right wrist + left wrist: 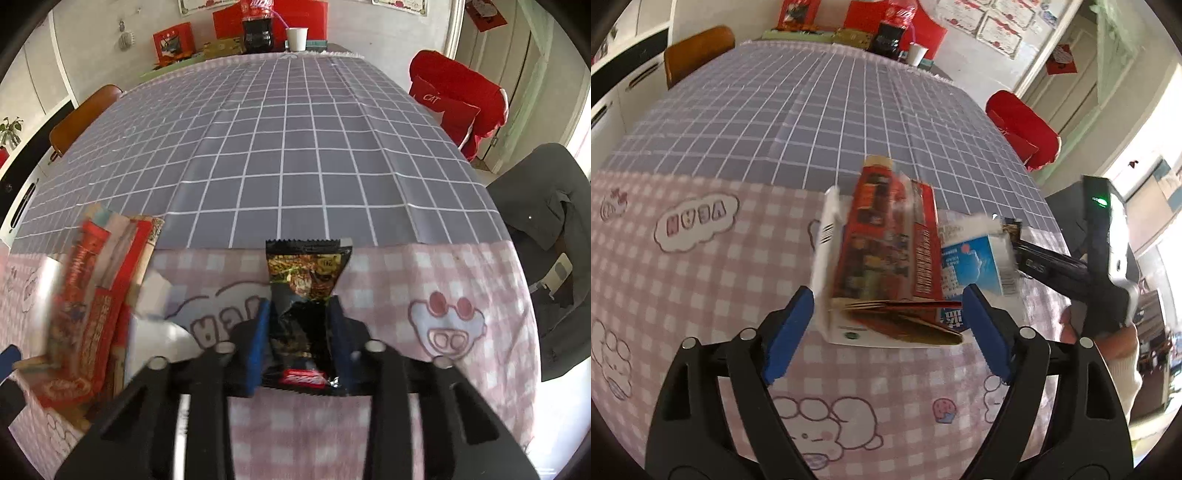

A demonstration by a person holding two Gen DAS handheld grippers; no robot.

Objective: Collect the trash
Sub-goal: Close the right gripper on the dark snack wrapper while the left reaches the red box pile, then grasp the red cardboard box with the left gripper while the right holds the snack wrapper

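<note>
The right gripper (299,336) pinches a crinkly black foil snack wrapper (308,295) over the pink checked tablecloth (424,280): light, slippery, so mid-body's best. The left gripper (886,325), wide, straddles a flimsy red-and-white carton (882,258), looks untouched.

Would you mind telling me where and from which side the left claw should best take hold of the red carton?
Probably the near end of the red carton, from the side facing the camera. It lies lengthwise away from the left claw, its flat long sides lining up with the two open pads. Closing across that width looks safest; the blue and white carton crowds its right side.
</note>
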